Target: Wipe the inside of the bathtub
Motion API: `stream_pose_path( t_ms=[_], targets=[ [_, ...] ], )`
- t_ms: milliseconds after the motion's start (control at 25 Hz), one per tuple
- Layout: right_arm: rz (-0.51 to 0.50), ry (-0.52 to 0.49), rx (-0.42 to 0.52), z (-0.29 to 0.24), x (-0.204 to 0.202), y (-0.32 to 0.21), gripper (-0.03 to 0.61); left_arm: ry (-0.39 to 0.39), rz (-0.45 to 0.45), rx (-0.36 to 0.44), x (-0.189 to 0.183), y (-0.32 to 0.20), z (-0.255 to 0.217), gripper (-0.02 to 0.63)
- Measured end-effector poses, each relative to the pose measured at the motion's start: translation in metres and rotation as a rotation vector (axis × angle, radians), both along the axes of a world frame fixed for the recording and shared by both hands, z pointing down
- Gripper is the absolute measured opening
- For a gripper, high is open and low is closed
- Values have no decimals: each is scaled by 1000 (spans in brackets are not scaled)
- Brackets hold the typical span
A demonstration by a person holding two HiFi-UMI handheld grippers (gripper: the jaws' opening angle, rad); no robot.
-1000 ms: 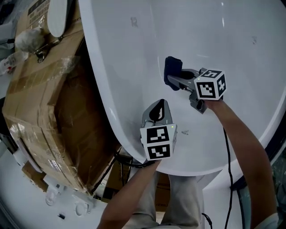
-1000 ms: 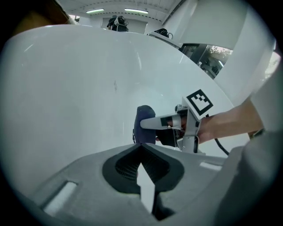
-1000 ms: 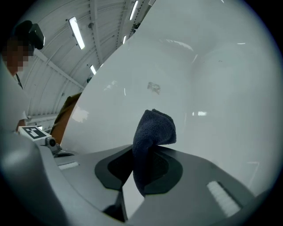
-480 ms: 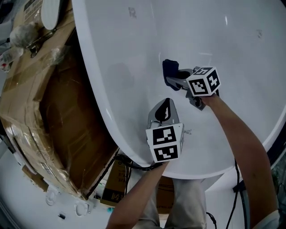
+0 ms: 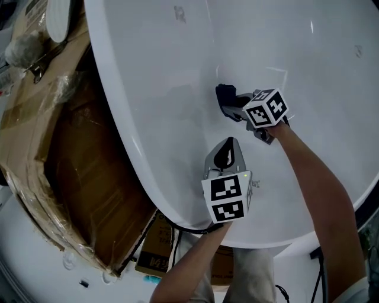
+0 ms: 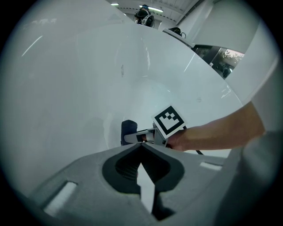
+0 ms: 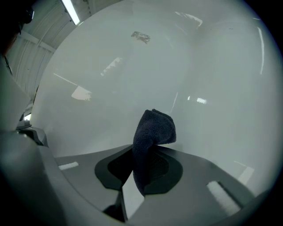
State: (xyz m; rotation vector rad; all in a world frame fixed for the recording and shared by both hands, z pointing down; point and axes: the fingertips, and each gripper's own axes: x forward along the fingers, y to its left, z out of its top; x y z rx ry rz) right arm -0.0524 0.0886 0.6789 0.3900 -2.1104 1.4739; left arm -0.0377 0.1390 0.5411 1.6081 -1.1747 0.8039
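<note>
The white bathtub (image 5: pixel 177 71) fills most of the head view. My right gripper (image 5: pixel 231 105) is shut on a dark blue cloth (image 5: pixel 224 94), which is pressed against the tub's inner wall. In the right gripper view the cloth (image 7: pixel 152 132) sticks up from between the jaws toward the white wall (image 7: pixel 146 66). My left gripper (image 5: pixel 225 152) hangs inside the tub, nearer the rim, shut with nothing in it. In the left gripper view its tips (image 6: pixel 141 145) meet, and beyond them are the right gripper (image 6: pixel 146 136) and the cloth (image 6: pixel 128 129).
A large cardboard box wrapped in plastic film (image 5: pixel 65 148) stands right against the tub's left side. A white oval object (image 5: pixel 58 18) and a metal fitting (image 5: pixel 35 65) lie on top of it. A cable (image 5: pixel 320 272) hangs by the tub's near rim (image 5: pixel 266 237).
The right gripper and cloth have slid a little along the tub wall, away from the rim. The left gripper has shifted slightly right and lower in the view.
</note>
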Motion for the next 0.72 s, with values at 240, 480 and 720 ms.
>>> stream_pose_path(
  t_ms=[240,480,720],
  targets=[
    [-6,14,-14,19,-4,0,51,-4,-23,-24,-1,-2,11,-2],
    [-25,47,-24,37,-9,-2,49,-6,-56,-17,-4,-12,18,-2],
    [-53,92,-32,49,-20,-3,51,-19,-66,-34,-8,-12,26,-2]
  ],
)
